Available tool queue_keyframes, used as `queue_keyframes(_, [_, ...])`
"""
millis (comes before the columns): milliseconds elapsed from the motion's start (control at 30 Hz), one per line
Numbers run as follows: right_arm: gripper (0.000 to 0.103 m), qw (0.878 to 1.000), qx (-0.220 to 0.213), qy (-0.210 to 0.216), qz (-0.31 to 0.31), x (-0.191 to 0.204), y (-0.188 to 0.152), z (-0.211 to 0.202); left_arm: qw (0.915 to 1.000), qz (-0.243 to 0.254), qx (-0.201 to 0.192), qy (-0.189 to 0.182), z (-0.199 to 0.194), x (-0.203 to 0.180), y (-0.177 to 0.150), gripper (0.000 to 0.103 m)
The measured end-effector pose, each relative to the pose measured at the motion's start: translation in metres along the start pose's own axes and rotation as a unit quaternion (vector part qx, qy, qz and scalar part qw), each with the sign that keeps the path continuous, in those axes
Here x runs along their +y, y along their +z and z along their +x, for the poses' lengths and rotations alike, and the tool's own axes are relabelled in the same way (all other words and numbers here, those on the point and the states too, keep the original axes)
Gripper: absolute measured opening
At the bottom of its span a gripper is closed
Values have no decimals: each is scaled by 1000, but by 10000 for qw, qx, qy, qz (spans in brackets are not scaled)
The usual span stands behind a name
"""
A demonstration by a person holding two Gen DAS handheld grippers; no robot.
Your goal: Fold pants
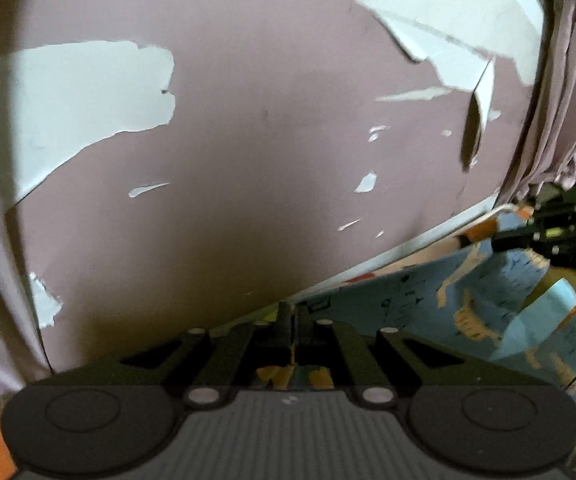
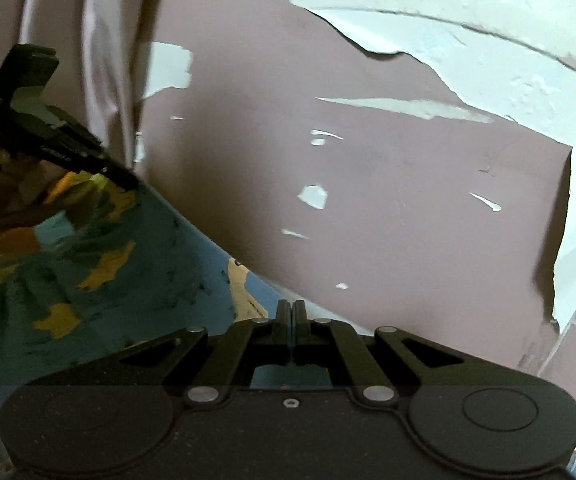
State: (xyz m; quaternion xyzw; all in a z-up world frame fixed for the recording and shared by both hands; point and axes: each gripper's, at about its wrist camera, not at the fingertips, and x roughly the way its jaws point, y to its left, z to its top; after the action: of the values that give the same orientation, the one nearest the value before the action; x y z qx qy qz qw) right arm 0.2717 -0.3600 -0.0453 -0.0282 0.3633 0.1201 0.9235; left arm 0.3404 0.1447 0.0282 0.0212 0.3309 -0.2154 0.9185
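The pants [image 1: 440, 304] are light blue with yellow, orange and dark printed patches. In the left wrist view they stretch from my left gripper [image 1: 292, 312] toward the right, where my right gripper [image 1: 544, 236] shows, shut on their far edge. My left gripper's fingers are together, pinching an edge of the pants. In the right wrist view the pants [image 2: 99, 280] fill the lower left. My right gripper [image 2: 292, 310] is shut, with cloth under its fingers. My left gripper [image 2: 127, 182] shows at the left, holding the cloth.
A mauve wall [image 1: 267, 128] with peeling paint and white patches fills both views close ahead [image 2: 388, 200]. A pale pinkish curtain or cloth [image 1: 560, 92] hangs at the right of the left wrist view and at the upper left of the right wrist view [image 2: 99, 60].
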Motion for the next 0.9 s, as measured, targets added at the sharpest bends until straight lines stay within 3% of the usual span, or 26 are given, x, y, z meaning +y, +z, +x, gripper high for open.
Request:
queue_keyframes(167, [0,9998,73,177,-112,20,-5,-31,9994,115,-207,-242,-26,-18,-15,1])
queue_keyframes(400, [0,9985,132,485,-223,52,-23,-72,9966,746,-15,-351,-66,-43,-37,1])
queue_keyframes(700, [0,9979,302,565,-3,100,-76,-92,9891,1276,726,-85,-76,-81,-99,1])
queue_keyframes(900, [0,9990,262,348,126,131,-108,-97,9850,1512,779,290,-77,-102,-131,1])
